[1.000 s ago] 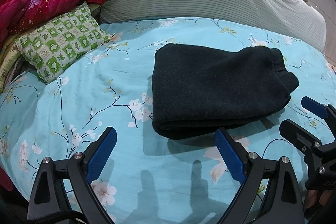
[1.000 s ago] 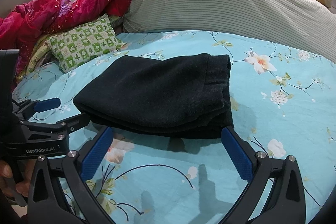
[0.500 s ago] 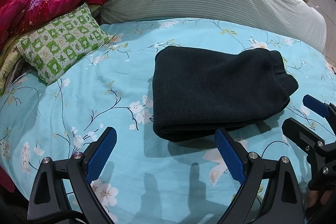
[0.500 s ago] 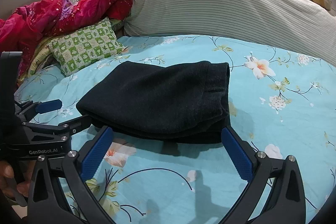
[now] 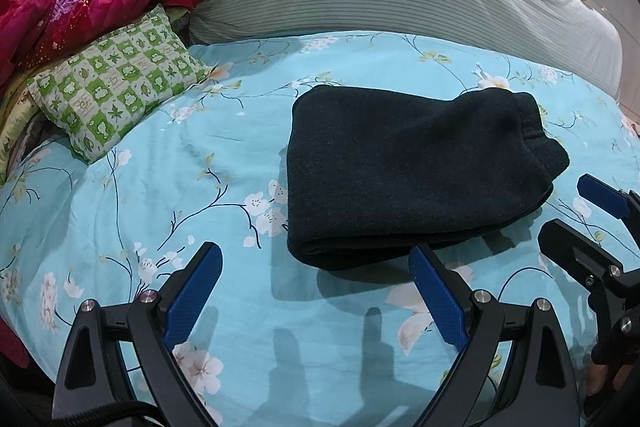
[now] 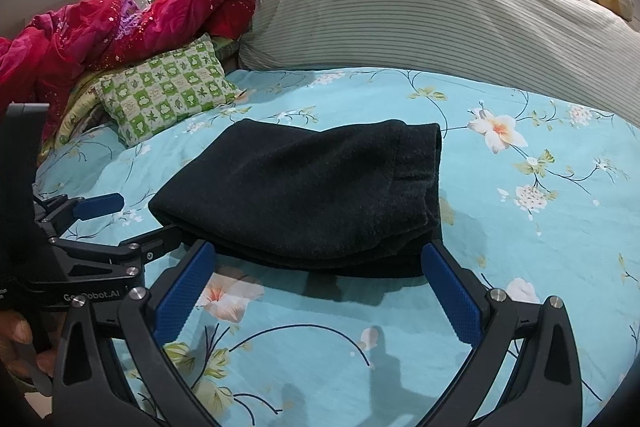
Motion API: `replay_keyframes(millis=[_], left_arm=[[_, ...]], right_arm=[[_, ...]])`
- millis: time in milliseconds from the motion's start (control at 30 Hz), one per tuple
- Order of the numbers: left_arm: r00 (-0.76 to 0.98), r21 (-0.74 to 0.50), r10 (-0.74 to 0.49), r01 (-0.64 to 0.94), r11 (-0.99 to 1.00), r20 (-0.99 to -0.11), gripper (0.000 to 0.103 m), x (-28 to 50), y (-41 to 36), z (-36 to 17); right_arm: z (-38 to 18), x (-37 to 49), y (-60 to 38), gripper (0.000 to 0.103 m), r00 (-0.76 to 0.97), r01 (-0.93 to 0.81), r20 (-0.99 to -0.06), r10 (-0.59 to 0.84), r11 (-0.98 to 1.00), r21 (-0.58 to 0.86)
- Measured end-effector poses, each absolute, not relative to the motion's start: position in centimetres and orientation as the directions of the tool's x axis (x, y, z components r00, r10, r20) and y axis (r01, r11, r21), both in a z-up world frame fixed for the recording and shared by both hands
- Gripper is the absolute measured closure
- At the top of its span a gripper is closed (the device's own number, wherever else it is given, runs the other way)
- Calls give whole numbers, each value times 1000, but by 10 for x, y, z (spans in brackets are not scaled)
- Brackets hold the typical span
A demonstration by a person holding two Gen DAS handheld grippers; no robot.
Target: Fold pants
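Dark pants point(image 5: 404, 179) are lying folded into a compact rectangle on the floral bed sheet point(image 5: 160, 187), so the folding is looking essentially done, with little left beyond a possible tidy of the bunched waistband end. The left hand-held gripper point(image 5: 316, 291) and right hand-held gripper point(image 6: 316, 283) are both hovering released and empty, jaws spread wide, just short of the bundle's near edge. A green checked pillow point(image 5: 116, 95) is sitting well beyond, to their left.
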State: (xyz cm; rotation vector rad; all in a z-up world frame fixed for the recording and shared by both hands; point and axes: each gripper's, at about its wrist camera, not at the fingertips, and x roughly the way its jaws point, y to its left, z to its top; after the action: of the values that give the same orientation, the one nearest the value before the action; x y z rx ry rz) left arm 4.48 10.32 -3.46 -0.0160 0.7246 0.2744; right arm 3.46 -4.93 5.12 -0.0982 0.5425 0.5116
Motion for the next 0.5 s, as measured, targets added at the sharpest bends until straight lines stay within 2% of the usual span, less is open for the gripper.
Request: replay_keyframes(millis=[500], left_arm=[[711, 84, 238, -245, 966, -662, 8, 48, 103, -34]], right_arm=[[52, 35, -49, 0, 733, -491, -518, 440, 870, 45]])
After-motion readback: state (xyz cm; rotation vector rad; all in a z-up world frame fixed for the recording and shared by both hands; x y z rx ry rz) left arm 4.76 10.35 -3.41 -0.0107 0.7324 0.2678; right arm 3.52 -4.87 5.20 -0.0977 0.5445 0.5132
